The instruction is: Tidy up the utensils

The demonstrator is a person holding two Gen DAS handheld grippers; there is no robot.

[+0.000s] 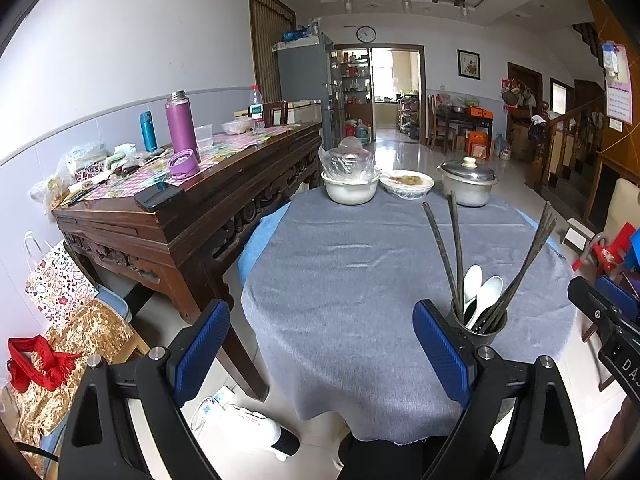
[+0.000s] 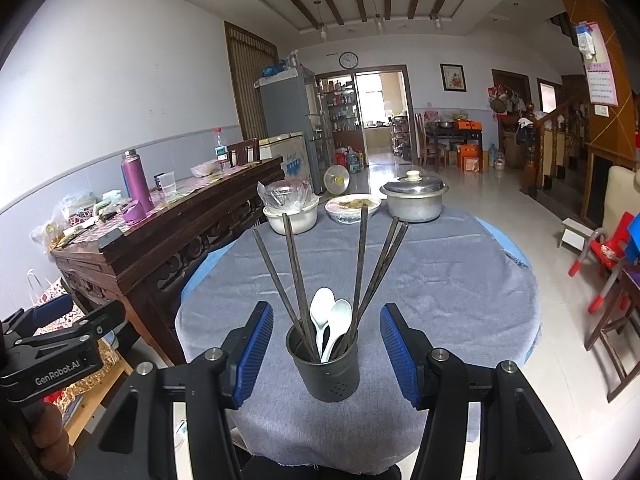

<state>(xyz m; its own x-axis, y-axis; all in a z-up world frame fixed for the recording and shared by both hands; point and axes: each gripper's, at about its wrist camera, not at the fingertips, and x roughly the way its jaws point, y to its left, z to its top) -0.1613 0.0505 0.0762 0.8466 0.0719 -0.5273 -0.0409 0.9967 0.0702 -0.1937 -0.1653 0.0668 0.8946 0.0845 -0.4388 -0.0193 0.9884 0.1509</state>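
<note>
A dark round utensil holder (image 2: 325, 364) stands near the front of the grey-clothed round table (image 2: 460, 280). Several dark chopsticks (image 2: 362, 256) fan out of it, and two white spoons (image 2: 334, 320) lean inside. My right gripper (image 2: 326, 350) is open, its blue pads on either side of the holder with a gap on each side. In the left wrist view the holder (image 1: 482, 322) sits just right of my left gripper (image 1: 320, 344), which is open over bare cloth with nothing between its fingers.
At the table's far edge stand a white bowl with a plastic-wrapped lid (image 2: 290, 210), a plate of food (image 2: 352, 206) and a lidded metal pot (image 2: 414, 196). A carved wooden sideboard (image 1: 180, 216) with bottles and clutter is at the left. Small chairs (image 2: 604, 256) stand at the right.
</note>
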